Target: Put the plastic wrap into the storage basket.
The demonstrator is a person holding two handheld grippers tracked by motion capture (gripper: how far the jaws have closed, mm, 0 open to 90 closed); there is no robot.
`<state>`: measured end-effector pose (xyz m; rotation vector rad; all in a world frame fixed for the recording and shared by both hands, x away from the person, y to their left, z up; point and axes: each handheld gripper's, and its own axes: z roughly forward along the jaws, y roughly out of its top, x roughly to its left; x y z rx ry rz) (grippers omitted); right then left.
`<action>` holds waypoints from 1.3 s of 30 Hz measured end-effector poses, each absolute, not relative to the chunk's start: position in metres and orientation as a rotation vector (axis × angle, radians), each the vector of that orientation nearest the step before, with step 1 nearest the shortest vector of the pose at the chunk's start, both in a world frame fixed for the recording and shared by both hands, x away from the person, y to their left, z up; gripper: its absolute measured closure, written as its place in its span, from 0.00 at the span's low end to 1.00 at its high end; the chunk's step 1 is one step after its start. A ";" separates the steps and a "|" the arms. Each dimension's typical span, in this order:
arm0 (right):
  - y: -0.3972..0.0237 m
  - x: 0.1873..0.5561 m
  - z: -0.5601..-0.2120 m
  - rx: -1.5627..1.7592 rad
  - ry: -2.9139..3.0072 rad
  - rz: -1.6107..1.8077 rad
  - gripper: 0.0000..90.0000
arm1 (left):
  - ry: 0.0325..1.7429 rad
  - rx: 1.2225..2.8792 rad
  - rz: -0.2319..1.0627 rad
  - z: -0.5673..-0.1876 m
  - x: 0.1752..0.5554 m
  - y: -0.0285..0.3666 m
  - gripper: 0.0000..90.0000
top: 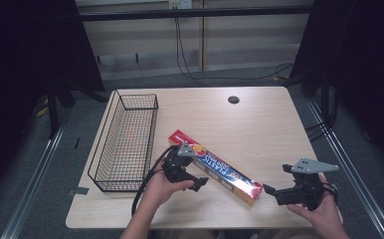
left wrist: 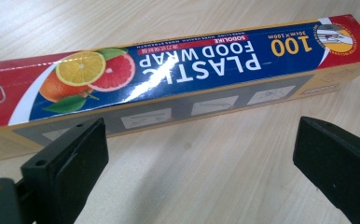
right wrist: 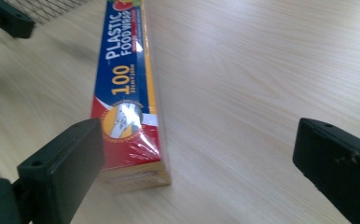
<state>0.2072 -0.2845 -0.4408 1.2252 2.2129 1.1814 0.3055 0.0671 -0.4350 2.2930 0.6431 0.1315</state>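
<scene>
- The plastic food wrap box (top: 215,167) lies flat on the table (top: 259,124), low and a little right of centre in the high view.
- Its long axis runs on a diagonal there: one red end points to the upper left, toward the wire basket (top: 125,142), and the other red end points to the lower right, toward the right gripper (top: 272,191).
- The printed blue face is up; in the left gripper view the box (left wrist: 178,79) crosses the upper half of the frame almost level, lettering upside down, with the citrus picture at left and the "100" at right.
- In the right gripper view the box (right wrist: 129,93) runs away from the camera, near end low at centre left, far end at the top edge beside the basket's mesh (right wrist: 47,7).
- The left gripper (top: 195,183) sits just beside the box's long side at lower centre, jaws spread wide with bare wood between them, gripping nothing.
- The right gripper stands at the box's lower-right end, jaws likewise apart; the box end lies just by one jaw, and I cannot tell if they touch.
- The table is pale wood grain with rounded corners and a dark round cable port (top: 233,99) near its far edge.
- The basket stands empty along the table's left edge.
- Beyond the table are grey floor, a light wall with hanging cables (top: 180,50) at the top, and black curtains (top: 26,50) at both upper sides.
</scene>
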 end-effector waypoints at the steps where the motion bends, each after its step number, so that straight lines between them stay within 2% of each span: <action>1: -0.286 0.207 -0.440 1.232 2.210 1.201 0.02 | 0.643 2.293 0.132 -0.435 0.305 0.067 0.04; 12: -0.290 0.206 -0.442 1.185 2.267 1.223 0.02 | 0.538 2.356 0.094 -0.423 0.322 0.048 0.05; 17: -0.290 0.206 -0.441 1.157 2.292 1.237 0.02 | 0.504 2.392 0.090 -0.420 0.339 0.041 0.08; 39: -0.289 0.207 -0.440 1.142 2.314 1.269 0.02 | 0.388 2.487 -0.024 -0.432 0.356 0.009 0.06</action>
